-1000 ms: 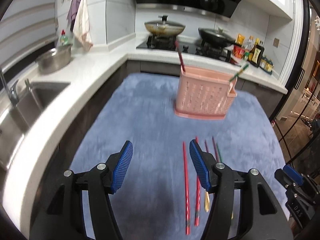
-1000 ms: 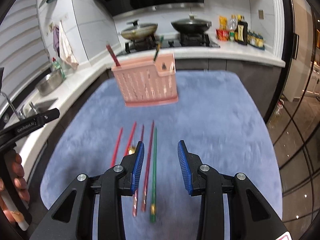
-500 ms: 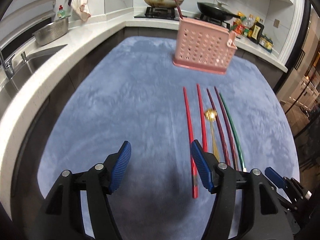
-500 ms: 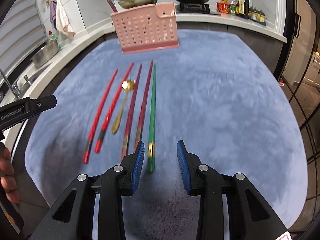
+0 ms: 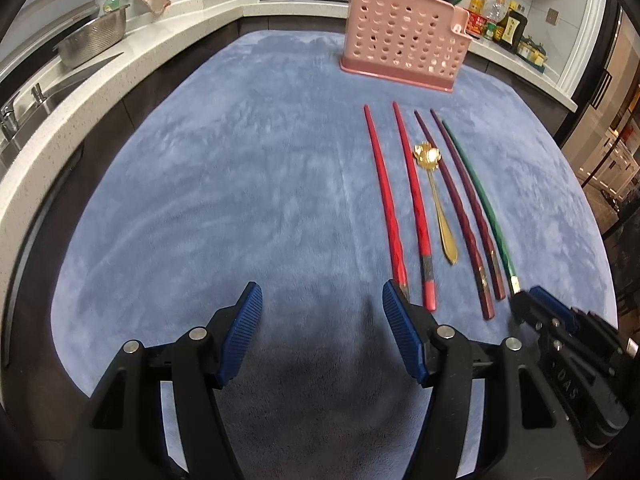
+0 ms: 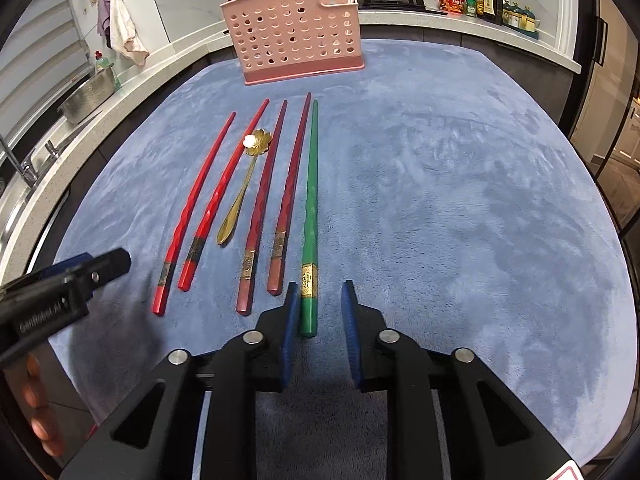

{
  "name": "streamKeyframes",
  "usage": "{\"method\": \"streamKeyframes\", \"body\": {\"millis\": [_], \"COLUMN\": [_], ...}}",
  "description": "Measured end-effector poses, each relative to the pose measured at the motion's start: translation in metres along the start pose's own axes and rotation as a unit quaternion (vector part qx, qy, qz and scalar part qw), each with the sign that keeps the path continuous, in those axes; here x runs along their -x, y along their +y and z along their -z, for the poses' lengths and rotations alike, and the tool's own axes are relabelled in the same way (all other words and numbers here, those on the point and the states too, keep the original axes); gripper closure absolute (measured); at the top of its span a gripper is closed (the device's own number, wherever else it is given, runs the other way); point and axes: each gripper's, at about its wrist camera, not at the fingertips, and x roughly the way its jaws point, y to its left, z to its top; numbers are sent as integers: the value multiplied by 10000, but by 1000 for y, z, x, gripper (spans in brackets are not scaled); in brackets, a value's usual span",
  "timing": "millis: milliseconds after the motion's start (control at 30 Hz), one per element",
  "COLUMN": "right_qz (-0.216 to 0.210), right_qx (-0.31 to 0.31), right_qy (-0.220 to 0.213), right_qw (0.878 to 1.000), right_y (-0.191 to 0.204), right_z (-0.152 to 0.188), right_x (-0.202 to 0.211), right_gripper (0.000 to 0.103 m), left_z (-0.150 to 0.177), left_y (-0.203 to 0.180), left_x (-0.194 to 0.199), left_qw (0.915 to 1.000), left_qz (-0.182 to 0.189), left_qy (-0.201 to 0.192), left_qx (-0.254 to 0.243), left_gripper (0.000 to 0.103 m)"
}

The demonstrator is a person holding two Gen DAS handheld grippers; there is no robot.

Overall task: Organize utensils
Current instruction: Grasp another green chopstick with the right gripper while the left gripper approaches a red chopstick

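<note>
Five chopsticks [image 6: 260,204] and a gold spoon [image 6: 240,196] lie parallel — before the upright pink basket [image 6: 296,36].

Blue mat [image 5: 240,184]: bare from 9 to 12 o'clock of the left gripper [image 5: 322,332]. Chopsticks and gold spoon [image 5: 436,196] lie in a close row at 1 o'clock. Pink holder [image 5: 404,52] stands beyond them at 12 to 1 o'clock. Right gripper [image 6: 318,322]: bare mat from 12 to 3 o'clock; green chopstick [image 6: 310,216] end lies between its fingers.
</note>
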Motion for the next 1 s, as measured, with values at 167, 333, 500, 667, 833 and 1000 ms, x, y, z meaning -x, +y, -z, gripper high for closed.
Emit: {"method": "streamKeyframes", "body": {"millis": [167, 333, 500, 667, 833, 1000], "right_qz": [18, 43, -2, -57, -57, -61], "right_qx": [-39, -105, -175, -249, -253, -255], "right_qy": [-9, -29, -15, -4, -8, -8], "right_qw": [10000, 9999, 9998, 9997, 9997, 9997], "right_y": [-2, -5, -8, -10, -10, -10], "right_z": [-1, -2, -1, 1, 1, 2], "right_x": [-4, -4, -4, -3, -3, -3], "right_gripper": [93, 96, 96, 96, 96, 96], "left_z": [4, 7, 8, 8, 9, 9], "left_y": [-6, -15, -19, -20, -20, -23], "left_x": [0, -3, -8, -16, -23, -25], "left_qw": [9999, 9997, 9997, 9996, 9995, 9995], "left_qz": [78, 143, 139, 89, 77, 15], "left_qy": [-8, 32, 83, 154, 214, 165], "left_qx": [-79, -176, -201, -204, -207, -274], "left_gripper": [35, 35, 35, 35, 39, 46]}}
